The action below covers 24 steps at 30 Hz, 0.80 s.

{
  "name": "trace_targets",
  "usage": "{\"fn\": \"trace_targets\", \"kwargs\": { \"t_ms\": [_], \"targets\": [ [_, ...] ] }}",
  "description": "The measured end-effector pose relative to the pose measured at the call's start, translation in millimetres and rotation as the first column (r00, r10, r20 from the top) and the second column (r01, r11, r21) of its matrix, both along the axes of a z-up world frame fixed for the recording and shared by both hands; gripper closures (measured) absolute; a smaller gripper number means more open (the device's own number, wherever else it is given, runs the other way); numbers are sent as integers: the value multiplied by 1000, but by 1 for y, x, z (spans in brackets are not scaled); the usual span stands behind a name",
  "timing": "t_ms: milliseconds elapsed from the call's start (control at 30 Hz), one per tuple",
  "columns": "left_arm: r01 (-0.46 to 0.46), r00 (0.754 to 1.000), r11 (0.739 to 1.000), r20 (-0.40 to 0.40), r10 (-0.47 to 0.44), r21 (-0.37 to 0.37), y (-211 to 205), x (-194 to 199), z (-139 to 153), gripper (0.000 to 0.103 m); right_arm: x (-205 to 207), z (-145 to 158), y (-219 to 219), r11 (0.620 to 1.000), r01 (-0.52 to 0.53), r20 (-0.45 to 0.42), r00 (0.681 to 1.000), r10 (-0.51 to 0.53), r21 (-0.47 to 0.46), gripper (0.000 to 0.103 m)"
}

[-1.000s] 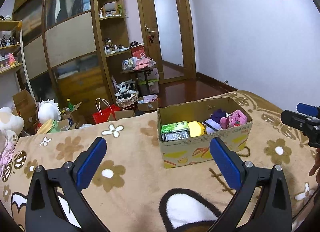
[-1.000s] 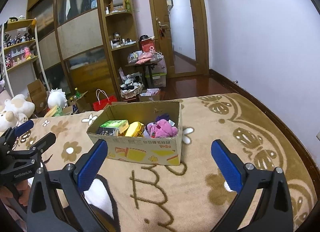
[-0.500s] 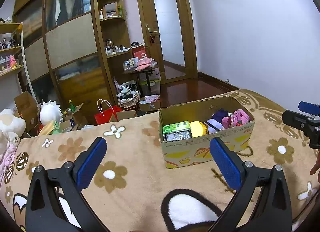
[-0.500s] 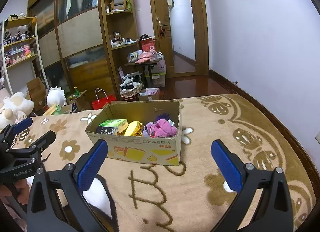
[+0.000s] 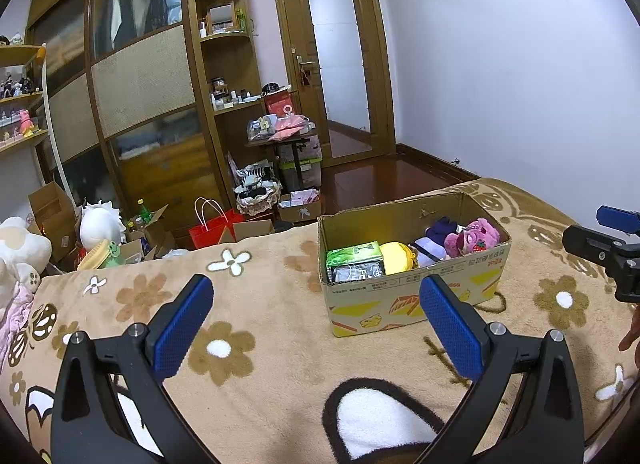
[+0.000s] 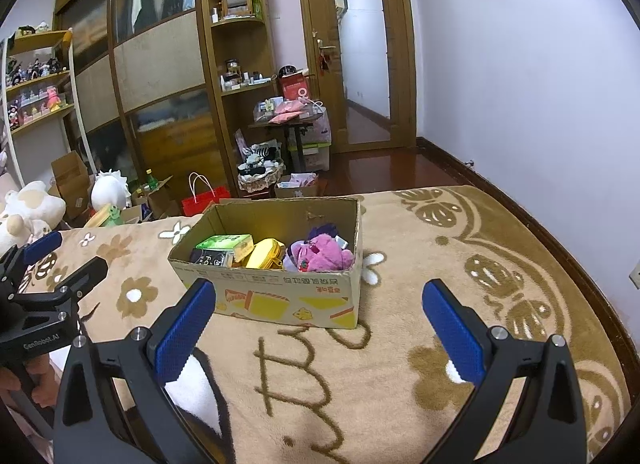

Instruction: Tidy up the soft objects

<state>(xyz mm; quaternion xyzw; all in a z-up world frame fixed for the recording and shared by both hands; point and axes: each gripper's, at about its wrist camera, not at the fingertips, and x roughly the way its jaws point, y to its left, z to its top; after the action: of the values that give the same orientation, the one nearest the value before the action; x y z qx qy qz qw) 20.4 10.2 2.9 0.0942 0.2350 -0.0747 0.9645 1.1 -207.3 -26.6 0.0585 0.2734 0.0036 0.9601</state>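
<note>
Your left gripper (image 5: 316,324) and your right gripper (image 6: 320,328) are both spread wide, holding nothing, and hanging over the blanket (image 5: 260,304).

The cardboard box (image 6: 280,300) is sitting in the middle of the right wrist frame, and right of middle in the left wrist frame. Inside it a green pack (image 6: 226,243), a yellow pouch (image 6: 266,254), a pink plush toy (image 6: 322,254) and a purple toy (image 5: 440,227) are lying side by side. No soft thing is lying loose on the blanket. So this could be a box already packed, or one waiting to be emptied; I cannot tell which.

If you are reaching in, come from above and stay clear of the box walls. They are thin and bendy.

The plush toys are fluffy and squashy, so pinch the fat middle. The pouch is looking smooth and puffy. The pack is blocky and shiny, so it may slip. The blanket is fuzzy, with brown flowers.
</note>
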Motion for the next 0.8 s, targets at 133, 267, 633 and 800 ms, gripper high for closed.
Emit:
{"fn": "trace_targets", "kwargs": {
  "t_ms": [133, 267, 633, 800],
  "targets": [
    [-2, 1000, 1000, 0, 2, 0, 0, 0, 0, 1, 0, 0, 0, 1000, 0, 0, 1000, 0, 0, 0],
    [0, 1000, 1000, 0, 0, -1, 1, 0, 0, 1, 0, 0, 0, 1000, 0, 0, 1000, 0, 0, 0],
    [-11, 1000, 1000, -4, 11, -8, 2, 3, -2, 1, 1, 1, 0, 1000, -1, 0, 1000, 1, 0, 0],
    [-7, 1000, 1000, -4, 7, -2, -2, 3, -3, 1, 1, 1, 0, 1000, -1, -1, 1000, 1, 1, 0]
  ]
}}
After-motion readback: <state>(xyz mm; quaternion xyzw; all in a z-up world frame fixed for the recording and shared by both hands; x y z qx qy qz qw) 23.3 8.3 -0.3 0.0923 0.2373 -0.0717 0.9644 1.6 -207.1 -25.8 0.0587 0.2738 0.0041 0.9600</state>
